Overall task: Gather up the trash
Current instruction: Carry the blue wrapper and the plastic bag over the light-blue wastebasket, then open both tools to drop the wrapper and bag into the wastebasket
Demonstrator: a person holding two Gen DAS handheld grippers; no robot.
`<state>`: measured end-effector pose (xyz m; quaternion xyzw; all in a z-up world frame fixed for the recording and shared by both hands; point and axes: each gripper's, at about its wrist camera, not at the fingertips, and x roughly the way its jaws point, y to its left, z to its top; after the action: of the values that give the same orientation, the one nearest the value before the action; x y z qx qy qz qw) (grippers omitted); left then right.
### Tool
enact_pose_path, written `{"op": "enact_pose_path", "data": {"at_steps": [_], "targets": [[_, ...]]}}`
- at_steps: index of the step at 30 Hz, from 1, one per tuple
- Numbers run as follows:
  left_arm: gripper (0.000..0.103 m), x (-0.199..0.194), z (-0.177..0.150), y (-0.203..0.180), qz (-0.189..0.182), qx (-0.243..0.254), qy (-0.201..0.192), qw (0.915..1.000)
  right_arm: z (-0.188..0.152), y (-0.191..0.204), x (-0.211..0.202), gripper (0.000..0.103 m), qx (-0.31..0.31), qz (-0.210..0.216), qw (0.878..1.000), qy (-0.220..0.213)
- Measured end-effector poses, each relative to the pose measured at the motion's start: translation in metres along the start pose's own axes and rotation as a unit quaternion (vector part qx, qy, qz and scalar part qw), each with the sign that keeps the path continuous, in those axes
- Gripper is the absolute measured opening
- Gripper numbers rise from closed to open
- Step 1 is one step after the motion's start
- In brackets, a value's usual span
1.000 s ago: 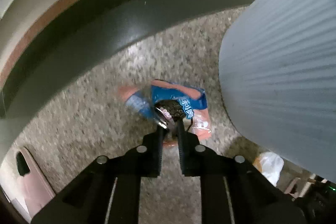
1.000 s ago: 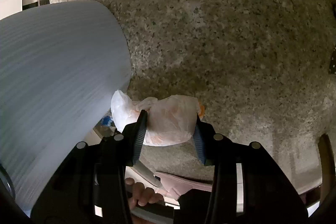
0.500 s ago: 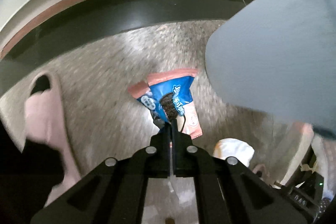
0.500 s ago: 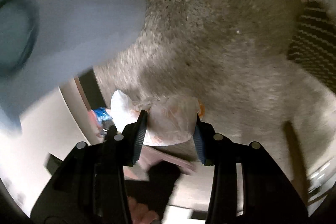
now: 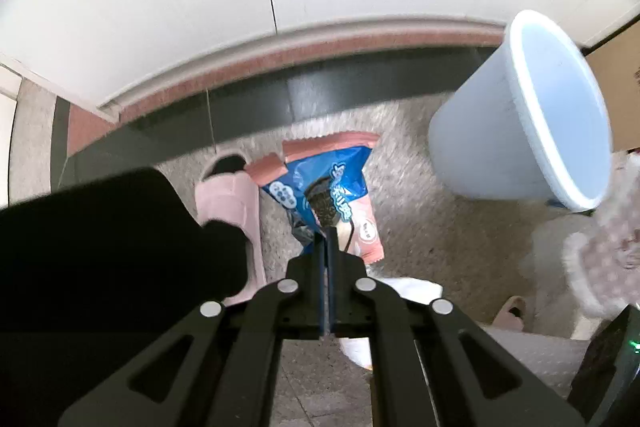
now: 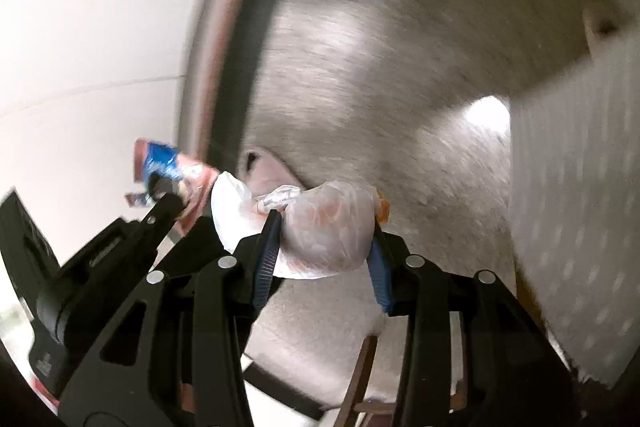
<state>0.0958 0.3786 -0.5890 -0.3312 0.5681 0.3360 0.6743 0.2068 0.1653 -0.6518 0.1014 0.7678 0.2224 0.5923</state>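
The left gripper [image 5: 327,233] is seen pinched fully together on the lower edge of a snack wrapper [image 5: 328,187], which is held up above the speckled floor [image 5: 432,239]. The right gripper [image 6: 324,227] is clamped around a knotted plastic bag [image 6: 324,231], its blue-padded jaws pressed into the bag's sides. A pale blue bin [image 5: 516,119] stands to the far right of the left view, its open mouth turned toward the camera; in the right view only its rim is caught at the top edge.

A slip is judged the main risk. The wrapper is gripped by a thin margin only, so a quick swing toward the bin could pull the slick film free. The bag is soft and rounded, and could squeeze out from between the pads or burst if pressed harder. A release made short of the rim would drop either piece back on the floor, near the pink slipper [image 5: 236,203].

The wrapper is glossy, crinkled foil in blue and salmon with serrated ends. The bag is thin, translucent white film, bulging over orange contents. The bin is smooth, tapered plastic; the floor is grainy stone.
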Motion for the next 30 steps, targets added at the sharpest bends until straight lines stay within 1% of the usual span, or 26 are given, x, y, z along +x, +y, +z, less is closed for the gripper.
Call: {"op": "enact_pose_path", "data": {"at_steps": [1,2,3,4,6,7,8,9,11,15,16,17,19,20,21,22,23,24,25,27,30], "targets": [[0.001,-0.012,0.005,0.002,-0.007,0.004,-0.011,0.9999,-0.003,0.013,-0.007,0.04,-0.03,-0.005,0.999,-0.013],[0.001,-0.022,0.007,0.001,-0.014,0.008,-0.021,0.9996,-0.007,0.032,-0.018,0.04,-0.076,-0.015,0.996,-0.036],[0.001,-0.03,0.011,-0.001,-0.025,0.011,-0.033,0.9991,-0.01,0.044,-0.026,0.04,-0.108,-0.025,0.992,-0.055],[0.001,-0.044,0.016,-0.005,-0.04,0.018,-0.048,0.9979,-0.012,0.064,-0.043,0.04,-0.159,-0.042,0.982,-0.094],[0.001,-0.064,0.024,-0.013,-0.06,0.029,-0.071,0.9953,-0.013,0.082,-0.066,0.04,-0.203,-0.065,0.966,-0.143],[0.001,-0.079,0.029,-0.024,-0.078,0.045,-0.087,0.9921,-0.012,0.09,-0.083,0.04,-0.223,-0.079,0.956,-0.174],[0.001,-0.087,0.033,-0.033,-0.085,0.054,-0.097,0.9901,-0.01,0.094,-0.096,0.04,-0.233,-0.096,0.947,-0.198],[0.001,-0.098,0.037,-0.043,-0.093,0.065,-0.106,0.9879,-0.006,0.098,-0.115,0.04,-0.242,-0.117,0.936,-0.227],[0.001,-0.117,0.046,-0.068,-0.12,0.087,-0.119,0.9818,0.001,0.1,-0.137,0.04,-0.252,-0.145,0.92,-0.261],[0.002,-0.137,0.065,-0.124,-0.146,0.134,-0.143,0.9697,0.018,0.096,-0.172,0.04,-0.265,-0.197,0.89,-0.313],[0.002,-0.141,0.068,-0.134,-0.149,0.138,-0.147,0.968,0.023,0.094,-0.181,0.04,-0.272,-0.218,0.878,-0.329],[0.002,-0.144,0.075,-0.146,-0.155,0.146,-0.149,0.9656,0.027,0.095,-0.181,0.04,-0.273,-0.226,0.873,-0.336],[0.003,-0.145,0.086,-0.165,-0.155,0.161,-0.157,0.962,0.041,0.096,-0.182,0.04,-0.262,-0.238,0.868,-0.348],[0.005,-0.145,0.093,-0.173,-0.156,0.169,-0.162,0.9597,0.046,0.092,-0.188,0.04,-0.251,-0.239,0.869,-0.353],[0.019,-0.145,0.097,-0.181,-0.157,0.175,-0.16,0.9588,0.049,0.09,-0.192,0.04,-0.245,-0.238,0.87,-0.355],[0.035,-0.14,0.104,-0.187,-0.157,0.179,-0.149,0.9598,0.054,0.086,-0.197,0.04,-0.234,-0.234,0.872,-0.36],[0.067,-0.138,0.108,-0.191,-0.155,0.179,-0.138,0.9617,0.058,0.084,-0.2,0.04,-0.229,-0.232,0.874,-0.361],[0.069,-0.139,0.108,-0.192,-0.154,0.177,-0.135,0.9627,0.06,0.083,-0.203,0.04,-0.224,-0.23,0.874,-0.363],[0.069,-0.139,0.109,-0.192,-0.154,0.176,-0.139,0.9623,0.062,0.082,-0.205,0.04,-0.221,-0.229,0.875,-0.366],[0.07,-0.14,0.11,-0.192,-0.147,0.172,-0.139,0.9643,0.064,0.079,-0.209,0.04,-0.218,-0.221,0.877,-0.367],[0.073,-0.13,0.11,-0.182,-0.149,0.155,-0.116,0.9697,0.06,0.076,-0.223,0.04,-0.218,-0.212,0.88,-0.365]]}}
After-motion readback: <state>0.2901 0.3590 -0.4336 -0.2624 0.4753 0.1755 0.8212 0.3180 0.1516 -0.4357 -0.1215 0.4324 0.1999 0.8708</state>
